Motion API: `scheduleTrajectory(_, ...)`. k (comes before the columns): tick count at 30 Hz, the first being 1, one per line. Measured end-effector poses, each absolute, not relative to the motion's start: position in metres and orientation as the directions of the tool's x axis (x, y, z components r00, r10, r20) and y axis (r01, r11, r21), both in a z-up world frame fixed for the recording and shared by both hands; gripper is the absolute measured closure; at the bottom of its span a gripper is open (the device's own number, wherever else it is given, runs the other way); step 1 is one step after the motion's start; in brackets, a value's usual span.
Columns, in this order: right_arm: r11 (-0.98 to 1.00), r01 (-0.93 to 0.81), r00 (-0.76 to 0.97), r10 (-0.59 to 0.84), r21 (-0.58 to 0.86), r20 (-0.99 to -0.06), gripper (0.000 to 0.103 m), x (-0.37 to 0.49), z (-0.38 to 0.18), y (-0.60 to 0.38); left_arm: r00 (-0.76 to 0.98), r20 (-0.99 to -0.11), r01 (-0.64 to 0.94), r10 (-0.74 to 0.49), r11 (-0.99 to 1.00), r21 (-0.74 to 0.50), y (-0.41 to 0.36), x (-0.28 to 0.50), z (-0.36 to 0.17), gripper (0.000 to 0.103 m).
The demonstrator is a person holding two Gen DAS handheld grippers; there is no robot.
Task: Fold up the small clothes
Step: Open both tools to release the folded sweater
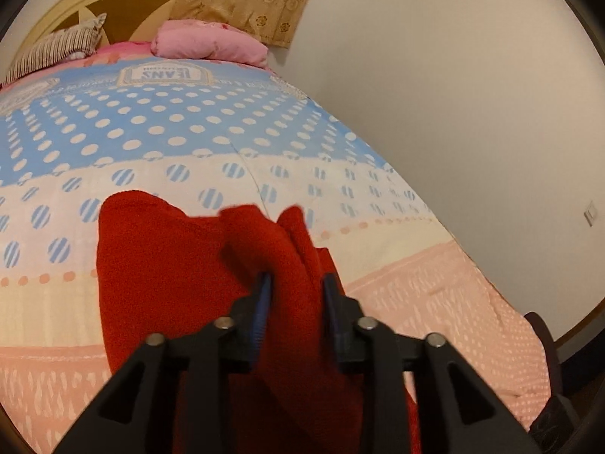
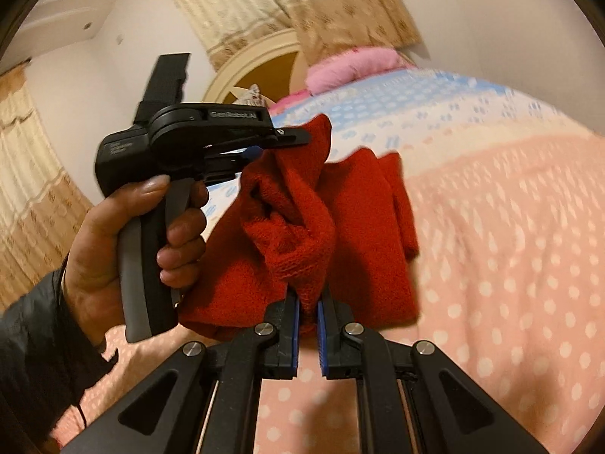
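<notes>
A red knitted garment (image 1: 162, 265) hangs bunched above the bed, held up by both grippers. My left gripper (image 1: 297, 283) is shut on a thick fold of it; the cloth fills the gap between the blue pads. In the right wrist view the left gripper (image 2: 281, 138) shows from the side in a person's hand, pinching the garment's upper corner. My right gripper (image 2: 308, 302) is shut on a lower edge of the red garment (image 2: 363, 227), which drapes between the two grips and hides part of the bed.
The bed (image 1: 189, 128) has a blue dotted and pink patterned cover (image 2: 510, 246). A pink folded blanket (image 1: 208, 43) and a striped pillow (image 1: 56, 51) lie by the headboard (image 1: 124, 3). A white wall (image 1: 453, 94) runs along the bed's right side.
</notes>
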State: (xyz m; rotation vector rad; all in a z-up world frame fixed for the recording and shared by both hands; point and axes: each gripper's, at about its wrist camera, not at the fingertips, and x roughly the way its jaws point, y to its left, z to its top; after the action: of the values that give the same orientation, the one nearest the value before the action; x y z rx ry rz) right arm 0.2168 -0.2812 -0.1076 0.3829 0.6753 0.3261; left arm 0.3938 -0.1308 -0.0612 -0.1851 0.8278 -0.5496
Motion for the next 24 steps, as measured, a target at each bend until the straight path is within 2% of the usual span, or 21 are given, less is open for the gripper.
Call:
scheduleTrajectory(2,0.869,-0.142,0.724,0.418,0.474,-0.549,0.096,0.218,-0.112,-0.288,0.552,-0.627,0.41,-0.55,0.833,-0.371,-0.129,0.384,-0.057,0.063)
scheduleTrajectory(4,0.861,-0.129,0.718,0.423,0.492,-0.552,0.096,0.217,-0.116,-0.293,0.571,-0.61,0.421,-0.55,0.834,-0.357,-0.124,0.372,-0.053,0.042)
scheduleTrajectory(7,0.854,-0.118,0.709,0.43,0.507,-0.559,0.096,0.213,-0.12,-0.297,0.611,-0.61,0.433,-0.506,0.858,-0.277,-0.114,0.353,-0.054,0.028)
scheduleTrajectory(11,0.854,-0.108,0.703,0.427,0.509,-0.569,0.095,0.212,-0.123,-0.297,0.649,-0.68,0.383,-0.343,0.919,-0.098,-0.101,0.336,-0.077,0.028)
scheduleTrajectory(13,0.839,-0.076,0.707,0.427,0.539,-0.564,0.091,0.212,-0.126,-0.305,0.645,-0.699,0.367,-0.309,0.928,-0.071,-0.092,0.328,-0.092,0.028)
scheduleTrajectory(15,0.832,-0.035,0.729,0.4,0.554,-0.555,0.084,0.209,-0.126,-0.314,0.647,-0.684,0.352,-0.337,0.928,-0.124,-0.077,0.317,-0.098,0.028)
scheduleTrajectory(17,0.85,-0.021,0.777,0.346,0.527,-0.527,0.061,0.199,-0.113,-0.317,0.651,-0.665,0.334,-0.366,0.925,-0.183,-0.067,0.311,-0.099,0.024)
scheduleTrajectory(19,0.884,-0.02,0.807,0.29,0.467,-0.515,0.047,0.195,-0.099,-0.315,0.652,-0.646,0.323,-0.396,0.917,-0.235,-0.059,0.305,-0.098,0.018)
scheduleTrajectory(23,0.887,-0.069,0.787,0.33,0.456,-0.521,0.047,0.219,-0.077,-0.314,0.651,-0.623,0.335,-0.434,0.901,-0.277,-0.053,0.285,-0.096,0.017)
scheduleTrajectory(24,0.89,-0.085,0.778,0.34,0.447,-0.529,0.047,0.225,-0.074,-0.314,0.649,-0.623,0.337,-0.436,0.899,-0.279,-0.049,0.279,-0.097,0.012)
